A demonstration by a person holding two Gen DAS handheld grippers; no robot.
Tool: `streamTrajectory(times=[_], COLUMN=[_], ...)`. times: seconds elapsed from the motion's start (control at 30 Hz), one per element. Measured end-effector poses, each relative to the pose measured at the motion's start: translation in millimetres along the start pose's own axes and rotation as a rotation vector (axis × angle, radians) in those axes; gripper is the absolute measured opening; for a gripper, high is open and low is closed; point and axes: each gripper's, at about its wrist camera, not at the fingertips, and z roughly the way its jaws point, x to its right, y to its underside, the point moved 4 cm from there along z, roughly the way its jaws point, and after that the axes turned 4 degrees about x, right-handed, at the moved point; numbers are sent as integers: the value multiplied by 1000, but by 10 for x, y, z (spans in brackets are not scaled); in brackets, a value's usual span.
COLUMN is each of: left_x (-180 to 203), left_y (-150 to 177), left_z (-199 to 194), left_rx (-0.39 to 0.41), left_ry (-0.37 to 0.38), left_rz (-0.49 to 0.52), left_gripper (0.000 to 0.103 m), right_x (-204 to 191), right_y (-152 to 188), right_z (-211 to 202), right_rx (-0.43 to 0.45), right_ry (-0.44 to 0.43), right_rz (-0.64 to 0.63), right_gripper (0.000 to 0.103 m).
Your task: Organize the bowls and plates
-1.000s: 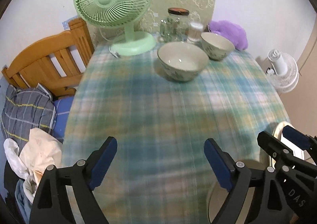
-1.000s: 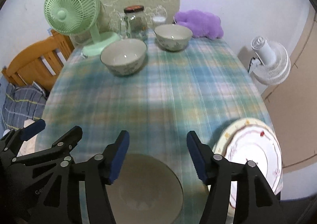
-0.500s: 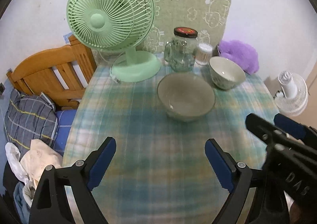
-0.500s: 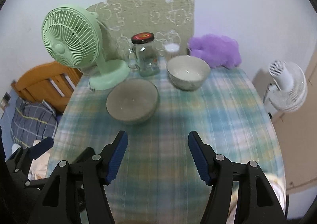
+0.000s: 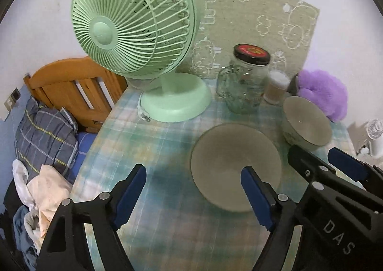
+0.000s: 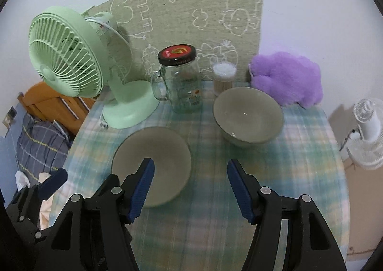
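Note:
Two pale bowls stand on the plaid tablecloth [image 5: 167,223]. The nearer bowl [image 5: 235,165] [image 6: 153,160] is wide and shallow-looking; the farther bowl [image 5: 306,124] [image 6: 247,115] sits by the purple plush. My left gripper [image 5: 194,189] hovers at the nearer bowl, its jaws closing. Its right finger [image 5: 256,196] overlaps the bowl's near side, and no pad presses on it. My right gripper [image 6: 191,184] is open with bare cloth between its fingers. Its left finger [image 6: 143,184] overlaps that same bowl's near edge. Each gripper shows in the other's view.
A green desk fan [image 5: 134,21] stands at the back left, beside a lidded glass jar [image 5: 246,81] and a small container [image 5: 276,87]. A purple plush [image 6: 287,79] lies at the back right. A wooden bed frame [image 5: 71,84] is left of the table, a white fan [image 6: 368,132] to its right.
Both grippers have moved forward over the table toward the bowls and the fan. The plate and the bowl at the near edge have dropped out of view. The left jaws have narrowed a little.

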Motion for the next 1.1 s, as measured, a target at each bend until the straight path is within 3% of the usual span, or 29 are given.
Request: streamTrajectory(times=[0.13, 0.3, 0.43, 0.47, 0.67, 0.7, 0.77, 1.1], left_x=[-1, 58, 73, 75, 118, 121, 108, 97], left_y=[-41, -22, 11, 19, 72, 81, 87, 120], left_z=[248, 492, 643, 685, 808, 818, 818, 759], left_rx=[-26, -45, -61, -69, -99, -100, -89, -95], left_ry=[8, -18, -5, 3, 5, -1, -44, -45], left_rz=[-25, 17, 24, 21, 34, 41, 39, 52], left_gripper=[75, 74, 65, 61, 35, 33, 19, 18], right_x=[8, 52, 78, 64, -13, -29, -33, -50], right_y=[-84, -88, -58, -52, 8, 24, 39, 65], right_z=[242, 540, 746, 803, 974, 1011, 1038, 1022], right_rx=[-8, -34, -70, -78, -106, -117, -113, -114], right_ry=[-3, 1, -16, -16, -36, -41, -27, -10], right_rz=[11, 22, 35, 30, 8, 1, -13, -38], right_gripper=[66, 60, 57, 56, 31, 27, 25, 22])
